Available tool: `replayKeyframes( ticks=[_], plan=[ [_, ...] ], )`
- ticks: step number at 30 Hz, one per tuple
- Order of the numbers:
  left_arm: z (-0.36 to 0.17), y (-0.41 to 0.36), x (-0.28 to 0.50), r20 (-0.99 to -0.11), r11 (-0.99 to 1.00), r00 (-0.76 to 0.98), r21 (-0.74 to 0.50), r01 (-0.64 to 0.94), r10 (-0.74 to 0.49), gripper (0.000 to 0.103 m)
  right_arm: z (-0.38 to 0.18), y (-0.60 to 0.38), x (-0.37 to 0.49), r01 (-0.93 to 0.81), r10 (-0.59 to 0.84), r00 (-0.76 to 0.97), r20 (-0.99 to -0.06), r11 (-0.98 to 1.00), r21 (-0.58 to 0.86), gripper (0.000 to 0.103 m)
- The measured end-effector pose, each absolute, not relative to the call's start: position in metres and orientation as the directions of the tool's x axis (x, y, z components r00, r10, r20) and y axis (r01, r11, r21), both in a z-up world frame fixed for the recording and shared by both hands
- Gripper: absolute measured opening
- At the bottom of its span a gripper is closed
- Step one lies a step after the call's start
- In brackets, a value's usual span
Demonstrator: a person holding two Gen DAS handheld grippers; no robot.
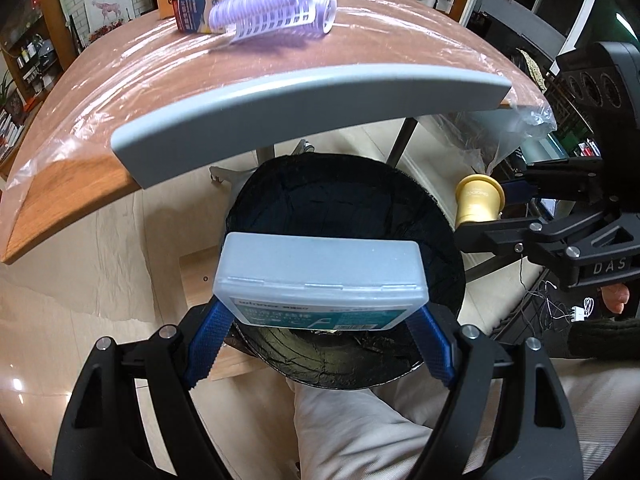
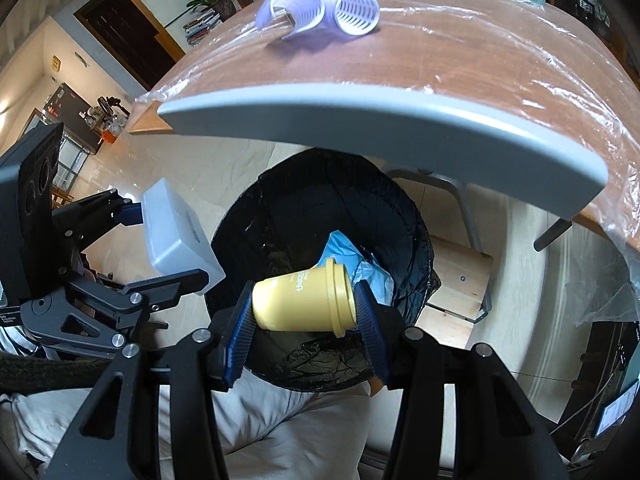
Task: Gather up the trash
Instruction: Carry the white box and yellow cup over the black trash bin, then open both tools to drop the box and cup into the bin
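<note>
My left gripper (image 1: 320,320) is shut on a translucent white plastic box (image 1: 322,280) with a teal label and holds it above the black-lined trash bin (image 1: 440,216). My right gripper (image 2: 306,312) is shut on a yellow cup (image 2: 300,300) lying sideways, held over the same bin (image 2: 416,216). The cup (image 1: 478,200) and the right gripper (image 1: 532,216) show at the right of the left wrist view. The box (image 2: 176,236) and the left gripper (image 2: 168,248) show at the left of the right wrist view. A blue wrapper (image 2: 360,260) lies inside the bin.
A wooden table (image 1: 280,64) under clear plastic film has a grey front edge (image 1: 304,108) above the bin. On it lie purple-white slotted rollers (image 1: 272,8) and small cartons (image 1: 196,8). A wooden stool (image 2: 460,280) stands beside the bin. My leg (image 1: 360,432) is below.
</note>
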State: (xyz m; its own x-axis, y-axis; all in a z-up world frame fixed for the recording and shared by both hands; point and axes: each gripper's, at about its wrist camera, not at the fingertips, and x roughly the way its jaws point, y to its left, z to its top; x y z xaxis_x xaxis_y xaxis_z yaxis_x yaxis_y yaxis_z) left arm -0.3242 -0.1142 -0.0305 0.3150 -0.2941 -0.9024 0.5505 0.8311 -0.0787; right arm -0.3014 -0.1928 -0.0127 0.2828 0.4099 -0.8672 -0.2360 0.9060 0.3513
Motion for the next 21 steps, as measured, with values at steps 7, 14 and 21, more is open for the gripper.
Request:
replayKeyframes(
  ticks=[7, 14, 21],
  plan=[
    [-0.041, -0.117, -0.321, -0.913, 0.835, 0.3, -0.072, 0.546, -0.275, 0.083, -0.023, -0.189, -0.302, -0.242, 0.403, 0.261, -0.877, 0.907, 0.345, 0.048],
    [-0.051, -0.12, -0.316, -0.924, 0.838, 0.285, -0.066, 0.542, -0.257, 0.083, -0.032, -0.187, -0.3, -0.244, 0.387, 0.242, -0.889, 0.912, 0.331, 0.048],
    [-0.064, -0.121, -0.313, -0.935, 0.838, 0.27, -0.05, 0.543, -0.231, 0.083, -0.039, -0.181, -0.298, -0.256, 0.36, 0.234, -0.903, 0.919, 0.3, 0.048]
  ],
)
